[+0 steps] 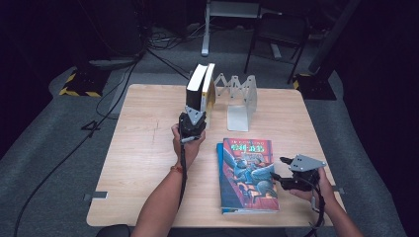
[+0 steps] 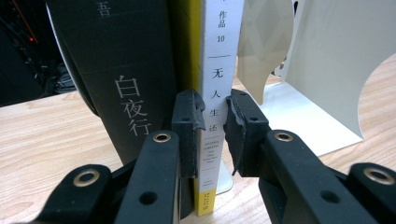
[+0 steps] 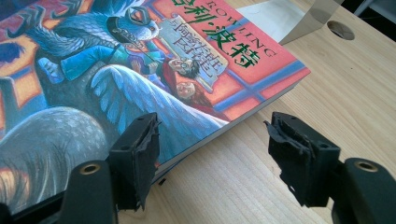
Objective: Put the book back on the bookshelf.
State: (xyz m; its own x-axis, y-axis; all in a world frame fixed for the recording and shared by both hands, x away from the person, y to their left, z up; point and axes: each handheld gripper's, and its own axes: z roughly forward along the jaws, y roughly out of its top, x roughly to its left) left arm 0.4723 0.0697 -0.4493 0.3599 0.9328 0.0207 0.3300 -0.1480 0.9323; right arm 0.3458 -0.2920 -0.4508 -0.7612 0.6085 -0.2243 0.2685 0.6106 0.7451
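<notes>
Standing upright beside a black book point(image 2: 126, 79) near the bookend point(image 1: 240, 106), the white book point(image 2: 218, 70) is clamped by its spine in the left gripper point(image 2: 215, 126), so shelving looks partly done. The colourful book point(image 1: 248, 174) lies flat on the table point(image 1: 143, 158), the right gripper point(image 3: 212, 154) gaping empty at its edge, apparently next.

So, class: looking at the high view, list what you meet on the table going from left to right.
Left gripper clamped on the white-spined book → white bookend → colourful book lying flat → right gripper, jaws open.
</notes>
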